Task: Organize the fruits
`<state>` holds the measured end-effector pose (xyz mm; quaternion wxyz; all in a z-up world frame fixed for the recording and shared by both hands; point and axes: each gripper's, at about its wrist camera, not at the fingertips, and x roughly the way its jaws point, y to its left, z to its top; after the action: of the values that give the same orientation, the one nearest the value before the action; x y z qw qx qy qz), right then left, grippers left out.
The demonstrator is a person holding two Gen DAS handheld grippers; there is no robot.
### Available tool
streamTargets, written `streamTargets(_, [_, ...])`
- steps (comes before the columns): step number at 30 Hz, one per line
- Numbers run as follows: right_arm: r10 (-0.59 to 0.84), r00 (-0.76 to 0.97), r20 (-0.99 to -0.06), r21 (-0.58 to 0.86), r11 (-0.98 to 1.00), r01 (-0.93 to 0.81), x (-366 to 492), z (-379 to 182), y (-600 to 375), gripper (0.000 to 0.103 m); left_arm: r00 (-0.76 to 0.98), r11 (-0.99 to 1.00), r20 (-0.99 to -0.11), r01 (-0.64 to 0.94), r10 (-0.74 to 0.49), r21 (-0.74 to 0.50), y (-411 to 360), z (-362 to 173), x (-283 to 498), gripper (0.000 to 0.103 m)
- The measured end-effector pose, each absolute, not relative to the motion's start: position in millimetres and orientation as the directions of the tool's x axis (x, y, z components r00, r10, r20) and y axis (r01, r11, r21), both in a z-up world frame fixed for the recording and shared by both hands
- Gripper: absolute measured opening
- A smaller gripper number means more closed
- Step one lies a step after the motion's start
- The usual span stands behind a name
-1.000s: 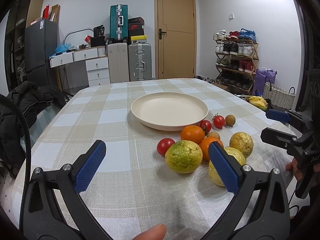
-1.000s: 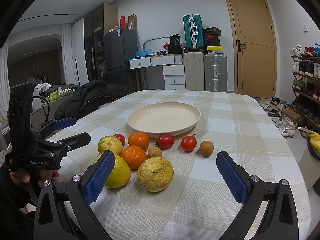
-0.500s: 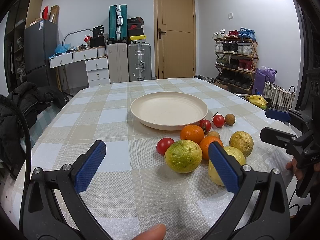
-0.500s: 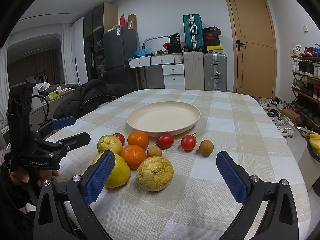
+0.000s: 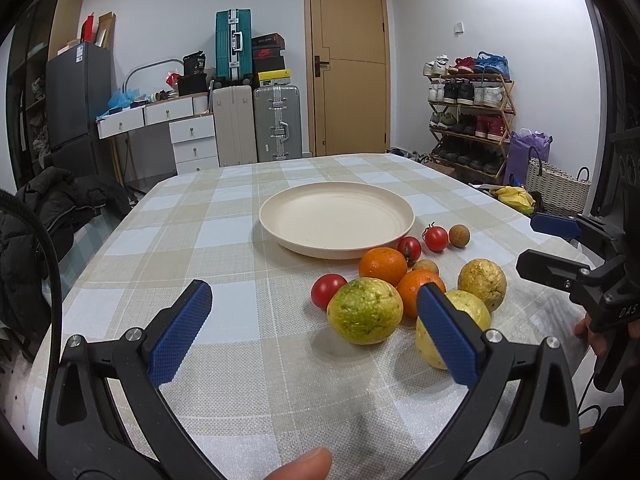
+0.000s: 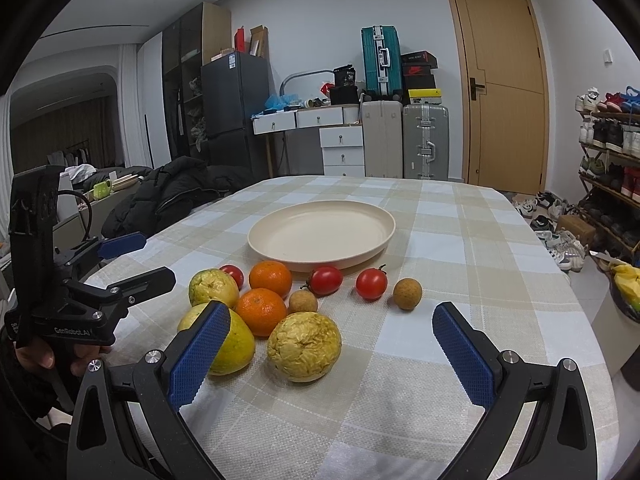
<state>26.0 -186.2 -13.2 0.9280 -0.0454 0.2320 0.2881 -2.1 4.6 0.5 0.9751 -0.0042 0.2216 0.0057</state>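
Observation:
An empty cream plate [image 5: 336, 220] [image 6: 320, 232] sits mid-table on the checked cloth. In front of it lies a cluster of fruit: two oranges [image 5: 382, 266] [image 6: 270, 278], three red tomatoes [image 5: 328, 285] [image 6: 371, 284], small brown longans [image 6: 407, 293], a green-yellow guava [image 5: 365, 311] [image 6: 213, 288], a wrinkled yellow fruit [image 6: 304, 346] [image 5: 482, 285] and a smooth yellow one [image 6: 236, 346]. My left gripper [image 5: 312, 320] is open, low over the cloth just left of the guava. My right gripper [image 6: 332, 344] is open around the wrinkled fruit without touching it.
Each gripper shows in the other's view, held by a hand: right gripper [image 5: 576, 256], left gripper [image 6: 100, 276]. A dark jacket [image 6: 176, 192] lies beyond the table's left edge. Suitcases [image 5: 272, 124], drawers, a door and a shoe rack [image 5: 468, 120] stand behind.

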Motion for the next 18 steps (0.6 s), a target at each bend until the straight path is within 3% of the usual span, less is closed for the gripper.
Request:
streamTargets(15, [0.44, 0.749, -0.496, 0.008, 0.865, -0.502, 33, -11, -188, 0.103, 0.899, 1.0, -0.438, -0.01, 0.014, 0.011, 22, -1, -4, 0.102])
streamTargets(18, [0.409, 0.723, -0.556, 0.017, 0.876, -0.482, 41, -18, -190, 0.103, 0.905, 1.0, -0.426, 0.005, 0.0, 0.009, 26, 2, -6, 0.102])
